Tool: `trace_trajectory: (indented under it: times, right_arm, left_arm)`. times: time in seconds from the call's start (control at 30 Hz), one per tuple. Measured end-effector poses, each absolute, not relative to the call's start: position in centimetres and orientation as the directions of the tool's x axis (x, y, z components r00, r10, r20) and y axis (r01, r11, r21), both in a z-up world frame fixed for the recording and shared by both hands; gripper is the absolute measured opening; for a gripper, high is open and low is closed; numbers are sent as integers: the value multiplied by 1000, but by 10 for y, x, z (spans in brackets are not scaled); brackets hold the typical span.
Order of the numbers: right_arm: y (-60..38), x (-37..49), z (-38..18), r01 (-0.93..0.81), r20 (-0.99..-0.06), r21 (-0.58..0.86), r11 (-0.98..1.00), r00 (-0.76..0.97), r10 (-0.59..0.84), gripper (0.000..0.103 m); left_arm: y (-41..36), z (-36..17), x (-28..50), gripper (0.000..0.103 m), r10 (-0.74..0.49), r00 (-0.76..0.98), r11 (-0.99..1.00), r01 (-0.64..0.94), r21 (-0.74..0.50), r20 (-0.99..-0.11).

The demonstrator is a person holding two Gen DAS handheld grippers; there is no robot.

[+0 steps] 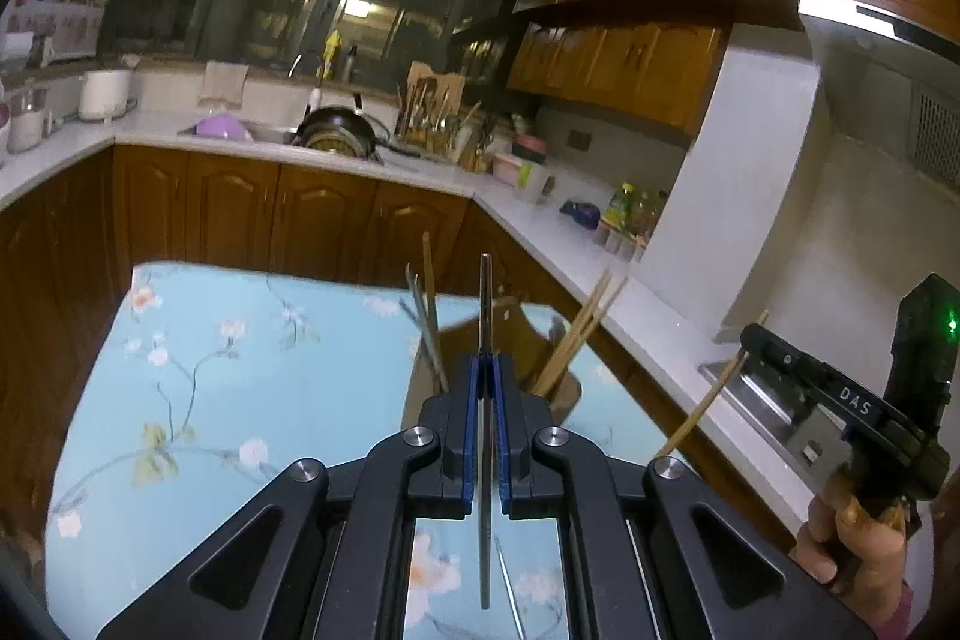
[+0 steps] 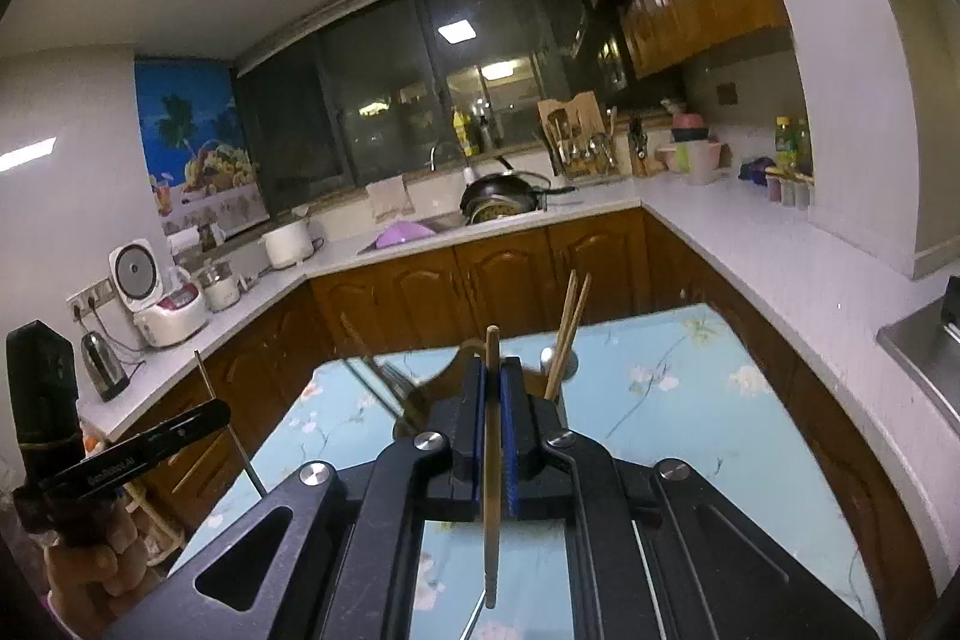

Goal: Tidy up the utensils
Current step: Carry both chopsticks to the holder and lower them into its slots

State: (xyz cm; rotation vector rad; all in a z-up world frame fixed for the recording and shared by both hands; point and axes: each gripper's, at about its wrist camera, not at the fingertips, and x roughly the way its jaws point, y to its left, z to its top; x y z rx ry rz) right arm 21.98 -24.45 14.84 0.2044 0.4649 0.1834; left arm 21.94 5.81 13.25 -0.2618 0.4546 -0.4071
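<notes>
The left gripper (image 1: 485, 370) is clamped on a metal chopstick (image 1: 485, 316), its blue pads (image 1: 474, 400) pressed against both sides of the thin grey rod. The rod runs upright through the jaws, its top rising above them and its lower end hanging below over the worktop (image 1: 240, 370), which is covered by a pale blue floral cloth.

The right gripper (image 2: 493, 382) is closed on a bamboo chopstick (image 2: 492, 460), held upright the same way, its ridged lower end pointing down toward the cloth. In the left wrist view the right gripper shows at the right edge with that bamboo stick slanting down from it.

Just beyond both grippers a brown wooden holder (image 1: 510, 334) stands on the worktop. A pair of bamboo chopsticks (image 1: 579, 334) leans out of its right side; on its left side, metal utensils (image 1: 429, 334) stand tilted, too blurred to identify.

Farther back, wooden cabinets (image 1: 300, 214) run under a white counter (image 1: 528, 214). On it sit a dark wok (image 1: 339, 130) by the sink, a utensil rack (image 1: 429, 112), and a white rice cooker (image 2: 165, 304).
</notes>
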Motion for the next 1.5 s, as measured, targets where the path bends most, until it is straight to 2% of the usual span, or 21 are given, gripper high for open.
trace_trajectory:
  times: [0.4,0.67,1.13,1.33,1.5]
  right_arm:
    - [-257,270,191,-107,-316,228,968,932,178,5]
    - [-260,305,186,-73,-298,213,974,945,136,5]
    - [-259,319,121,-47,-373,238,970,918,136,5]
    - [-262,320,108,-46,-405,248,968,903,147,5]
    - [-262,322,109,-47,-415,242,969,898,148,5]
  left_arm:
    - [40,164,275,3,-385,897,906,322,-273,-218]
    - [11,132,313,3,-340,922,925,294,-240,-184]
    - [-25,56,339,3,-342,897,932,284,-227,-282]
    - [-17,54,349,3,-339,872,935,271,-231,-352]
    - [-12,73,350,3,-334,871,937,264,-229,-359]
